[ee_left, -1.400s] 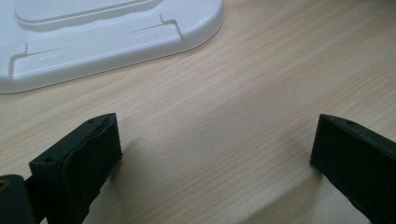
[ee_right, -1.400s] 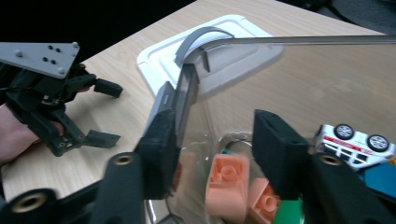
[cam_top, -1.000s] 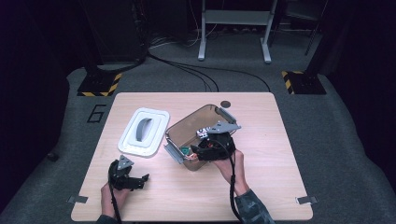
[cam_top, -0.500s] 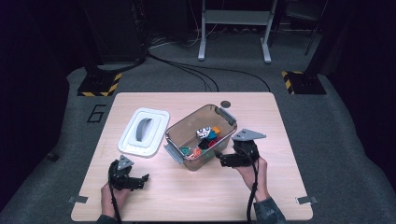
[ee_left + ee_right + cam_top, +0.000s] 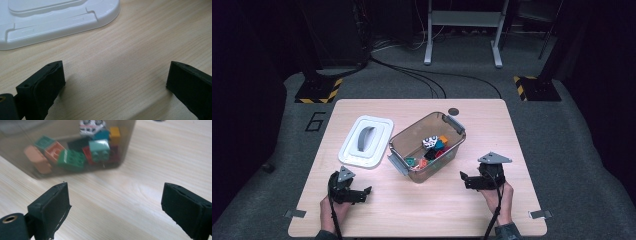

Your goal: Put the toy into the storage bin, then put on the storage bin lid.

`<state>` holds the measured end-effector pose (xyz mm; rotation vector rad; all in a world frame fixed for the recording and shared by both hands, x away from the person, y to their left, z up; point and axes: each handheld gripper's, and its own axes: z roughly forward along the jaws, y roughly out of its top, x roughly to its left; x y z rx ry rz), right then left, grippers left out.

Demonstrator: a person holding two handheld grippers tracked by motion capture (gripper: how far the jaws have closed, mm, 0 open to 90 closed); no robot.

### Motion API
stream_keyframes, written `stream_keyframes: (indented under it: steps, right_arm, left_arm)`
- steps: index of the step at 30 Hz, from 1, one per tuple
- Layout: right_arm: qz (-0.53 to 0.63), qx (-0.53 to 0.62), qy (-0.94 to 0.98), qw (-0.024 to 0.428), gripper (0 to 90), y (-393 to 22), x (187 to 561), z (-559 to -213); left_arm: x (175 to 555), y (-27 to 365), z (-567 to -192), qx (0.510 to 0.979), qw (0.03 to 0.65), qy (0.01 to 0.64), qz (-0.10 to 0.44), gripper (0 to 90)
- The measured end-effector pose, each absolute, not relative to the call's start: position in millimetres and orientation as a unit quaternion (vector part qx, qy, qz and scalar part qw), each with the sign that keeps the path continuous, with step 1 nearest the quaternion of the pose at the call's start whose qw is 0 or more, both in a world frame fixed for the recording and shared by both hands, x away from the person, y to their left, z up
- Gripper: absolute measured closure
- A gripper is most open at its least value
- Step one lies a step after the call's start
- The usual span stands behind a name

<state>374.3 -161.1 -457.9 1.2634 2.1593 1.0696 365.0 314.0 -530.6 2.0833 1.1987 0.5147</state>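
Both tongs are released and empty right now: right tongs (image 5: pixel 466 180) have just been opening beside the brick-filled bin (image 5: pixel 428 147) mid-counter (image 5: pixel 512 130), left tongs (image 5: pixel 365 192) near the white lid (image 5: pixel 366 141). Lid's next I'd guess, so grab its edge squarely.

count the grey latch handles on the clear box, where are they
2: one latch handle on the far end of the clear box, by the dark disc; the other latch handle on its near end, beside the white lid.
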Motion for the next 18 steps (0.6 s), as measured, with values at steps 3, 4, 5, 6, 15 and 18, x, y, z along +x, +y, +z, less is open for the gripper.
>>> stream_keyframes:
  steps: [3, 4, 5, 6, 15, 18]
  right_arm:
    - [0.371, 0.463, 0.776, 0.213, 4.4, -167.8, 375.2, -468.9]
    - [0.37, 0.469, 0.773, 0.211, 4.1, -170.1, 375.4, -472.5]
    - [0.37, 0.472, 0.772, 0.212, 4.1, -172.7, 376.0, -476.1]
    - [0.361, 0.478, 0.77, 0.217, 3.9, -175.6, 376.3, -480.5]
    - [0.342, 0.509, 0.759, 0.219, 3.9, -196.4, 380.4, -505.7]
    - [0.329, 0.519, 0.754, 0.231, 3.6, -206.1, 380.3, -512.3]
  left_arm:
    - [364.9, 314.0, -530.6, 0.798, 0.335, 0.459, 0.198, 1.7]
    - [364.9, 313.9, -530.6, 0.798, 0.335, 0.459, 0.198, 1.7]
    - [364.9, 313.9, -530.6, 0.798, 0.335, 0.459, 0.198, 1.8]
    - [364.9, 313.9, -530.6, 0.798, 0.335, 0.459, 0.198, 1.8]
    - [364.4, 314.2, -530.9, 0.794, 0.337, 0.465, 0.201, 2.0]
    - [364.6, 316.2, -530.0, 0.79, 0.334, 0.47, 0.207, 3.2]
